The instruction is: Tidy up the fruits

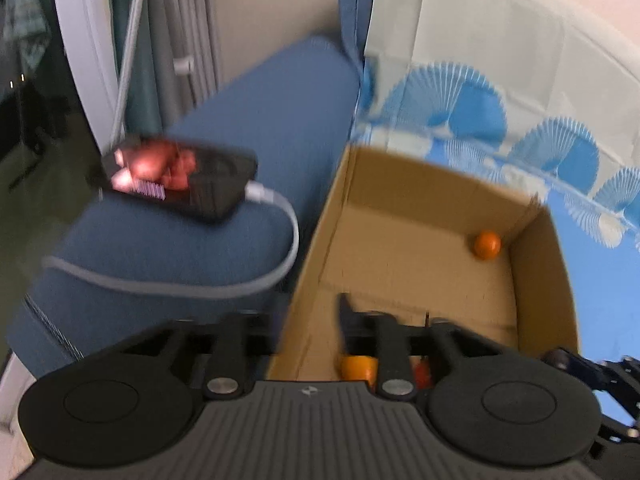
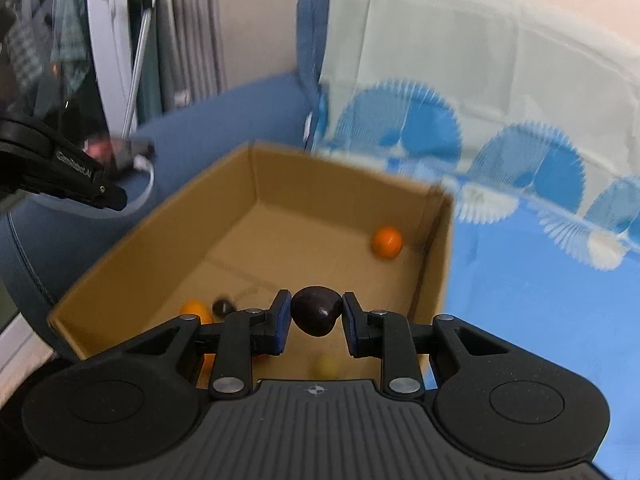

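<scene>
My right gripper (image 2: 316,316) is shut on a dark purple plum-like fruit (image 2: 316,314) and holds it above the near part of an open cardboard box (image 2: 336,184). In the box lie an orange (image 2: 386,242) in the far right corner, another orange fruit (image 2: 196,309), a dark fruit (image 2: 223,307) and a yellowish fruit (image 2: 326,367). In the left wrist view the box (image 1: 536,280) holds the orange (image 1: 487,245) and an orange fruit (image 1: 358,367) close under my left gripper, whose fingertips are blurred and mostly hidden. The left gripper body (image 2: 60,168) shows at the left of the right wrist view.
The box sits on a blue patterned cloth (image 2: 540,300) next to a blue sofa armrest (image 1: 240,152). A phone (image 1: 180,178) with a white cable (image 1: 280,248) lies on the armrest. A wall and curtain stand behind.
</scene>
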Available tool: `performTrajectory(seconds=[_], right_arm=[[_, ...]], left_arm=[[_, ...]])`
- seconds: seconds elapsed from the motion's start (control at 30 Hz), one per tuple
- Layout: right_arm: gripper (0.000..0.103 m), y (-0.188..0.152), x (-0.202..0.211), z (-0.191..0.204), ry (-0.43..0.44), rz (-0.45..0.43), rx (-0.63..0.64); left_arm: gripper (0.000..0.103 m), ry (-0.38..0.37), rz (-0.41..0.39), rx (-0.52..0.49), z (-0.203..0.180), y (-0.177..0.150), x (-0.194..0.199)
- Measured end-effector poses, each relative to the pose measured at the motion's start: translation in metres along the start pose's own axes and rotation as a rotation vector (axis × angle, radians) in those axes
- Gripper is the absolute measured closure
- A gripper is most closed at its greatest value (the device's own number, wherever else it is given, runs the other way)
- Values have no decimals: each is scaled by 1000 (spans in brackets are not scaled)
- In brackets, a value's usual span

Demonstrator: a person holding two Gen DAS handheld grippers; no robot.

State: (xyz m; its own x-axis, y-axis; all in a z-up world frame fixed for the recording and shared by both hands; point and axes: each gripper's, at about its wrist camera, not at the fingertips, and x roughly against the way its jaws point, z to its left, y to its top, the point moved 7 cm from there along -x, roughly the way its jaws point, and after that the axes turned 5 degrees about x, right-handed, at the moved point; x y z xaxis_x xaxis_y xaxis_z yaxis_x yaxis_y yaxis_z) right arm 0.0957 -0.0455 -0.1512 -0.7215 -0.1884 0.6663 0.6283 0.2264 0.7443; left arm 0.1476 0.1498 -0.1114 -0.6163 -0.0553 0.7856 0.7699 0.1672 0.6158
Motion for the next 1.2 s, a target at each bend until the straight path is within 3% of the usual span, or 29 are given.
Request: performTrajectory(seconds=[0.03,0.07,0.1,0.13,0.17,0.33,0.57,0.73,0.93,1.07,1.2], right_arm=[[74,-5,-4,3,2,17,4],[64,-9,-9,5,6,39,10],[54,-10,-10,7,5,55,13],[33,-10,-9,7,-6,55,9],[24,-7,-4,6,-16,37,0],[8,-6,29,3,-26,18,-18],[2,-25,66,9,-42,65,-70],[1,-38,86,14,-73,75,-102],[1,-45,115,16,-108,29,-131],[1,-47,132,17,-117,6,-130],[1,-51,146,21,-121,-12,-122]], left_arm=[[34,-1,2,-2,0,-3,-1],[12,8,-4,-9,-1,-7,0],[1,22,-19,-15,0,-9,2],[0,30,-45,-24,-1,-11,7],[0,30,-67,-37,-3,-11,12],[0,1,-79,-84,-9,-19,31],[0,-21,-10,-84,-5,-50,54],[0,-13,-6,-116,-5,-72,71],[0,-24,-22,-161,-8,-92,90],[0,11,-28,-177,-9,-103,101],[0,33,13,-187,-14,-109,104]])
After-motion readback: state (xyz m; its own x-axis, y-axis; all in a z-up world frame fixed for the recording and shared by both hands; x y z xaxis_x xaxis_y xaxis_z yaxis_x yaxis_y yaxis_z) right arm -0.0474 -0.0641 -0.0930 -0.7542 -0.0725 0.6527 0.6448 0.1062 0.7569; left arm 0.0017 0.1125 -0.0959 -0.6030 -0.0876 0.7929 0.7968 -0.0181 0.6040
